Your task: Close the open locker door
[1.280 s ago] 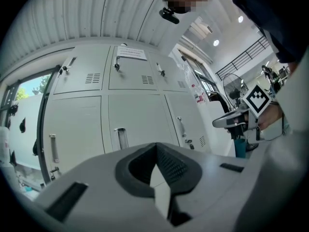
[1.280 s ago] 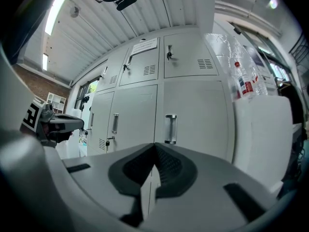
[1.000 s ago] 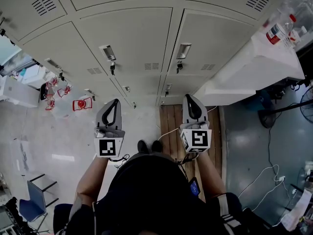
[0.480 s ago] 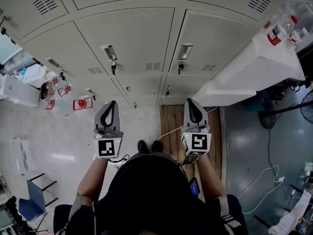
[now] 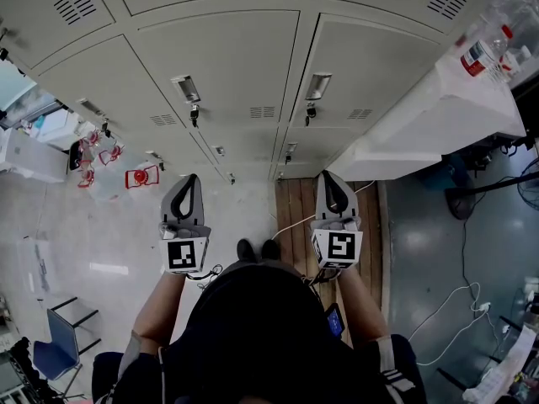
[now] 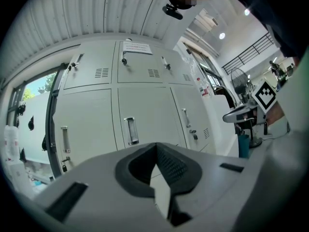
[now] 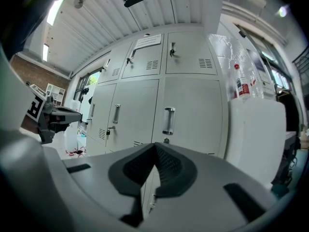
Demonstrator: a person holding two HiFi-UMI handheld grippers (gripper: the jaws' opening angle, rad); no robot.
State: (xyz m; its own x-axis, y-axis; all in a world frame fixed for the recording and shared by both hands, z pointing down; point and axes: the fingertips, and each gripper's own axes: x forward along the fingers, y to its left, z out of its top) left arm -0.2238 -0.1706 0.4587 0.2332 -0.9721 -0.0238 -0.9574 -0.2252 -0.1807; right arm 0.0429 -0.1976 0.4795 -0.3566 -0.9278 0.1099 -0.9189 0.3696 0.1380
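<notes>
I stand facing a bank of grey lockers (image 5: 244, 66) with both tools held low in front of me, well apart from the doors. My left gripper (image 5: 192, 178) points at the lockers. Its fingers (image 6: 166, 166) are brought together, their tips meeting with nothing between them. My right gripper (image 5: 327, 174) is level with it, and its fingers (image 7: 166, 166) are likewise pressed tip to tip and empty. Each carries its marker cube (image 5: 185, 254) nearest my body.

Every locker door I can make out lies flush in its frame. The two in the row ahead of me each show a recessed handle (image 5: 185, 89) and a key hanging in the lock (image 5: 194, 116) under it. From these views I cannot tell which door stands ajar. In the left gripper view a dark upright frame (image 6: 49, 124) borders the lockers on their left, with daylight beyond it. I cannot say whether that is a door edge or a doorway.

To my right a white counter (image 5: 438, 120) butts against the lockers. A clear bottle with a red label (image 5: 477, 55) stands upright on it near the edge that meets the lockers. My shoes (image 5: 257, 249) are on the floor between the grippers, beside a strip of wooden boards (image 5: 295, 204). A white cable (image 5: 455, 305) trails over the grey floor on the right. Some red items (image 5: 141, 177) lie at the lockers' foot on the left.
</notes>
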